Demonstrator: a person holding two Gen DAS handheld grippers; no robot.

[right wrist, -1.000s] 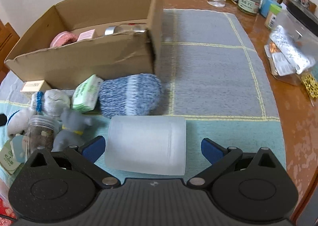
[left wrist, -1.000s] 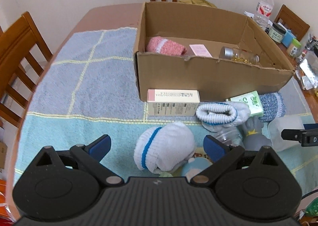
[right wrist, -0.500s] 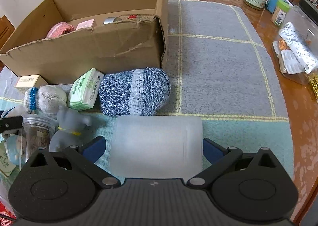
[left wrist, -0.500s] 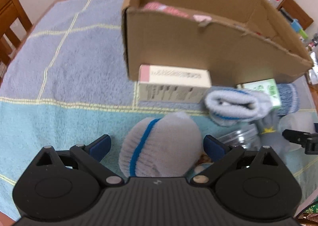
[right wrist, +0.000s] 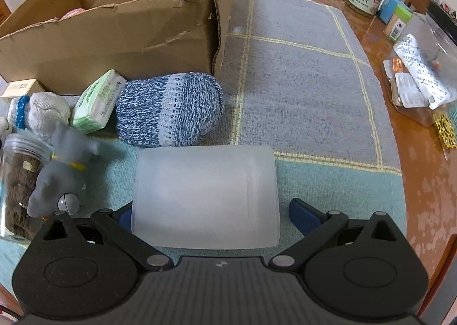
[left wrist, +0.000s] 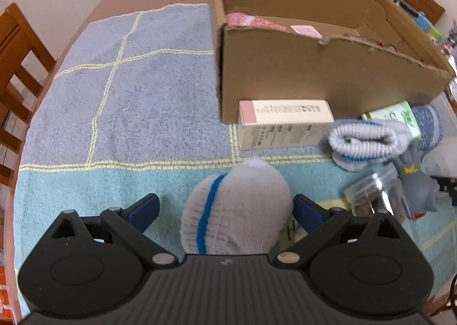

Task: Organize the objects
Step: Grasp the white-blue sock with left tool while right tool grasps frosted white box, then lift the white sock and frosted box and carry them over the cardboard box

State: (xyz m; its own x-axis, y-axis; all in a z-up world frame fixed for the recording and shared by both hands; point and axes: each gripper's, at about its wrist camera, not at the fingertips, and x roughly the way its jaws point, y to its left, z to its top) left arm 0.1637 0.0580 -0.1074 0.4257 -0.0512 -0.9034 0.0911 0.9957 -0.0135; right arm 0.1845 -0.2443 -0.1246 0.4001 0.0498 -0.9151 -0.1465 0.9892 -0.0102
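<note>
1. Wooden table (right wrist: 422, 159) under a blue-grey checked towel mat (left wrist: 148, 90); we see an open brown cardboard box (left wrist: 314, 73) at the back.
2. Our left gripper (left wrist: 225, 208) is spread wide around a white rolled sock with a blue stripe (left wrist: 237, 210); right finger touches it, left finger stands apart.
3. Our right gripper (right wrist: 205, 210) is open around a frosted translucent plastic cup lying on its side (right wrist: 205, 196), not squeezing.
4. Cream rectangular carton (left wrist: 285, 122) lies just beside the box front; blue marled knitted sock (right wrist: 171, 108) near the cup.
</note>
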